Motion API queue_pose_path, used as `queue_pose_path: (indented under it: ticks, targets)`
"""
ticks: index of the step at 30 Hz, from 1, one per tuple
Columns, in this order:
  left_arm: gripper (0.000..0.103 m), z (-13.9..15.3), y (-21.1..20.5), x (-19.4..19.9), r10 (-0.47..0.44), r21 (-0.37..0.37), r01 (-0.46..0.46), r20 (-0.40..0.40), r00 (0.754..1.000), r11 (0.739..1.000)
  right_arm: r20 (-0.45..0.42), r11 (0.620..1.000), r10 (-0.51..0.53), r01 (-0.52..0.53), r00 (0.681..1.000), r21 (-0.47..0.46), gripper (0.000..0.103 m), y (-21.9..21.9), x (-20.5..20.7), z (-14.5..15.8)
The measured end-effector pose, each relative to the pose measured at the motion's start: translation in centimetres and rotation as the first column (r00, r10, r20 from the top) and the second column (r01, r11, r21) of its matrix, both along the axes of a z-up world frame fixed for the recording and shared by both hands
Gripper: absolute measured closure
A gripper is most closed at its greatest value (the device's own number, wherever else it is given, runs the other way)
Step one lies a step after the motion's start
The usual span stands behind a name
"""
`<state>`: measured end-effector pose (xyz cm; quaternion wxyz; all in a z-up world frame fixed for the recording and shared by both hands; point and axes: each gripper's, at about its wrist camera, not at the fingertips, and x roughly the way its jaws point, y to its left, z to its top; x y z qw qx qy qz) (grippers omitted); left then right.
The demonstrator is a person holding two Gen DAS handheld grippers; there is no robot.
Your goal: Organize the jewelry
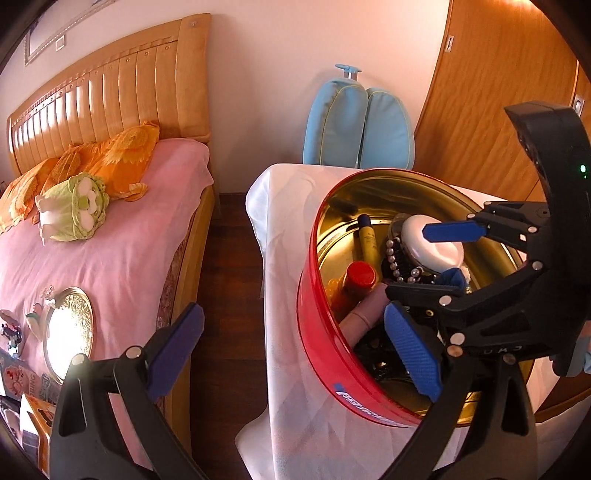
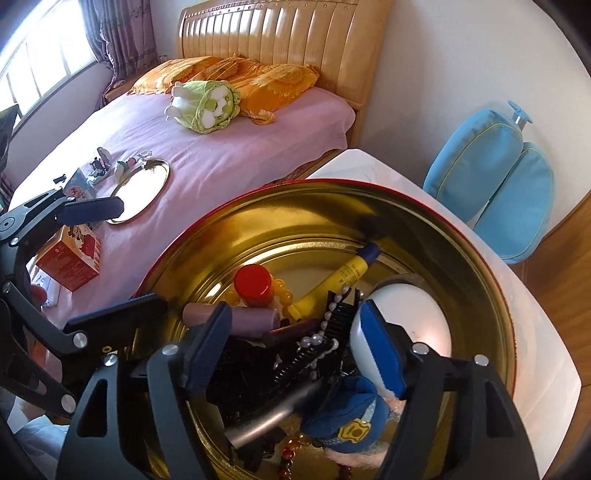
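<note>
1. Jewelry sits inside a round red tin (image 2: 495, 266) with a gold interior, on a white-draped table (image 1: 288, 229) beside the bed (image 1: 122, 258).
2. Jewelry seen in the tin: pearl strand (image 2: 325, 328) draped over a black comb-like clip (image 2: 338, 314); amber bead bracelet (image 2: 284, 291) by the red cap; dark red beads (image 2: 291, 448) at the near edge.
3. Other tin contents: yellow tube with dark blue cap (image 2: 351, 273), red-capped bottle (image 2: 255, 284), mauve cylinder (image 2: 236, 317), white round case (image 2: 417, 317), silver tube (image 2: 273, 413), blue police-cap plush (image 2: 347, 417).
4. Right gripper (image 2: 295, 350) hangs over the tin's near side, jaws spread wide, nothing pinched; the pads stand either side of the black clutter, and whether they touch it I cannot tell.
5. Left gripper (image 1: 291, 350) is spread wide too, nothing between its jaws; one finger is over the bed side, the other over the tin's rim.
6. Writing: white lettering on a blue patch on the tin's outer wall (image 1: 365, 406), cropped, unreadable.
7. On the pink bedsheet: gold round lid (image 2: 142, 188), small figurines (image 2: 99, 166), red printed carton (image 2: 74, 258), text too small to read.
8. Further out: cabbage plush (image 2: 205, 105), orange pillows (image 2: 258, 81), wooden headboard (image 2: 280, 33), light blue bag (image 2: 491, 177) against the wall.
</note>
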<state>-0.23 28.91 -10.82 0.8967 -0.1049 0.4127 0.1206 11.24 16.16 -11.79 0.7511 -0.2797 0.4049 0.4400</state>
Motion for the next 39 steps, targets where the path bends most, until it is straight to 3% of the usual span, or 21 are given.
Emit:
queue_pose_path:
  ticks: [4, 12, 24, 39]
  targets:
    - [0.007, 0.6, -0.7, -0.2, -0.013, -0.012, 0.013, 0.019, 1.0, 1.0, 0.032, 0.999, -0.031, 0.031, 0.999, 0.014, 0.011, -1.3, -0.1, 0.6]
    - [0.007, 1.8, -3.2, -0.5, -0.061, -0.021, 0.061, 0.023, 0.998, 0.998, 0.126, 0.996, -0.093, 0.092, 0.988, 0.011, 0.009, -5.3, -1.2, 1.6]
    - [0.007, 3.1, -8.3, -2.0, -0.235, 0.069, 0.24, -0.072, 0.969, 0.968, 0.123, 0.994, -0.11, 0.111, 0.986, -0.007, 0.008, -11.7, -5.0, 4.0]
    - [0.007, 3.9, -10.8, -2.1, -0.328, 0.083, 0.332, -0.062, 0.943, 0.94, 0.157, 0.985, -0.159, 0.167, 0.975, -0.039, 0.007, -14.7, -7.5, 5.1]
